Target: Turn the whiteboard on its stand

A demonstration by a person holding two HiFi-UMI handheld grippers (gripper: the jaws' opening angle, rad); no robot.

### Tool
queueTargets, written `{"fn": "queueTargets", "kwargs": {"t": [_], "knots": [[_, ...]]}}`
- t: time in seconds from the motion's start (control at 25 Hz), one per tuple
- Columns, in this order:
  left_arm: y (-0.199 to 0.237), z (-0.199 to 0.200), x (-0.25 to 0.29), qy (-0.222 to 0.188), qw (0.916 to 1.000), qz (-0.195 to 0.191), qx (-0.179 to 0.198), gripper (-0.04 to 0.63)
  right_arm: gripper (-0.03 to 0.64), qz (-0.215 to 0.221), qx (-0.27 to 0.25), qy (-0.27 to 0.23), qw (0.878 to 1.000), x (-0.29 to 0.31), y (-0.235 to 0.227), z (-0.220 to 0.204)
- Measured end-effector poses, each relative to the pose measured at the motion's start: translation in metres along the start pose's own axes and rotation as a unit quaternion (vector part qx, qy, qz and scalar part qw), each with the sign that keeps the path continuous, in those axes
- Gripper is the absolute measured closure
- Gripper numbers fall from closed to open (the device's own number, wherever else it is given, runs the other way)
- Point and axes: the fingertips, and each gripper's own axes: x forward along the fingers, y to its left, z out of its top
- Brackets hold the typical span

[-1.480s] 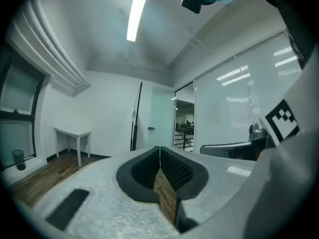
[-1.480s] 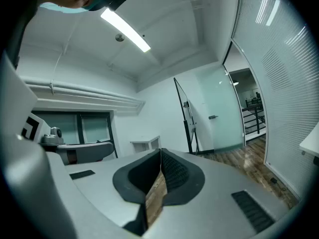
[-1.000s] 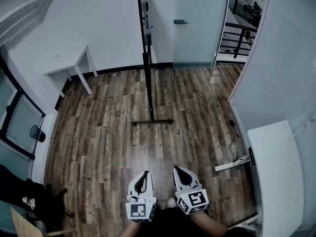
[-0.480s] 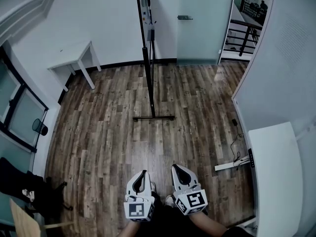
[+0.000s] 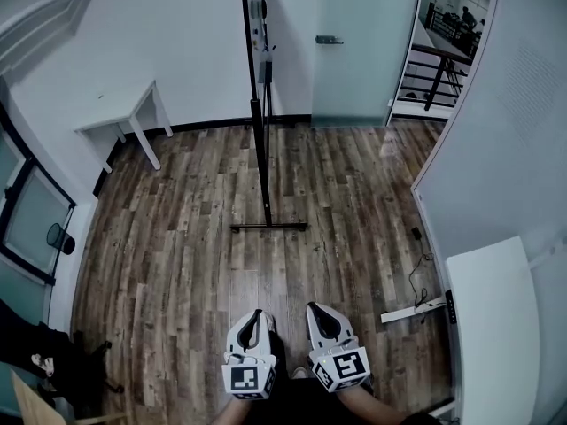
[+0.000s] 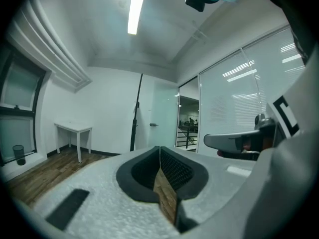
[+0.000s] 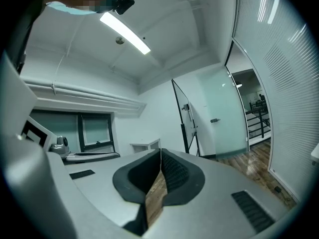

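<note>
Grey moulded plastic, two units, both yours: left gripper (image 5: 255,315) and right gripper (image 5: 317,310), side by side at the bottom of the head view. You hold them low and close to your body, marker cubes toward you, jaws pointing forward over the floor.

- Left gripper (image 6: 159,149): jaws pressed together, dark pads meeting at the tip, nothing between them.
- Right gripper (image 7: 160,151): likewise closed and empty.
- Whiteboard (image 5: 252,34): well ahead of both grippers and touched by neither. It stands edge-on to you, a thin dark line running up out of the frame.
- Stand (image 5: 264,162): one dark post down to a flat foot bar (image 5: 268,227) lying crosswise on the planks.
- Wood-plank floor (image 5: 195,246): fills the stretch between your grippers and the foot bar.
- Small white table (image 5: 120,118): against the far wall, left of the whiteboard.
- Frosted glass door (image 5: 350,69): behind the board, to its right.
- Dark railing (image 5: 434,60): beyond the open doorway, further right.
- White desk (image 5: 492,326): at your right edge.
- Cable (image 5: 416,273): trailing on the floor near the desk.
- Dark bin (image 5: 58,237): by the window at your left
</note>
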Motion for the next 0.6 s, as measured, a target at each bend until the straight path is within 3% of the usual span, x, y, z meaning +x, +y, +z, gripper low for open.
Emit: {"fn": "queueTargets", "kwargs": {"t": [0.6], "knots": [[0.118, 0.040, 0.157, -0.013, 0.9994, -0.031, 0.000, 0.577, 0.601, -0.038, -0.015, -0.007, 0.999, 0.184, -0.031, 0.036]]}}
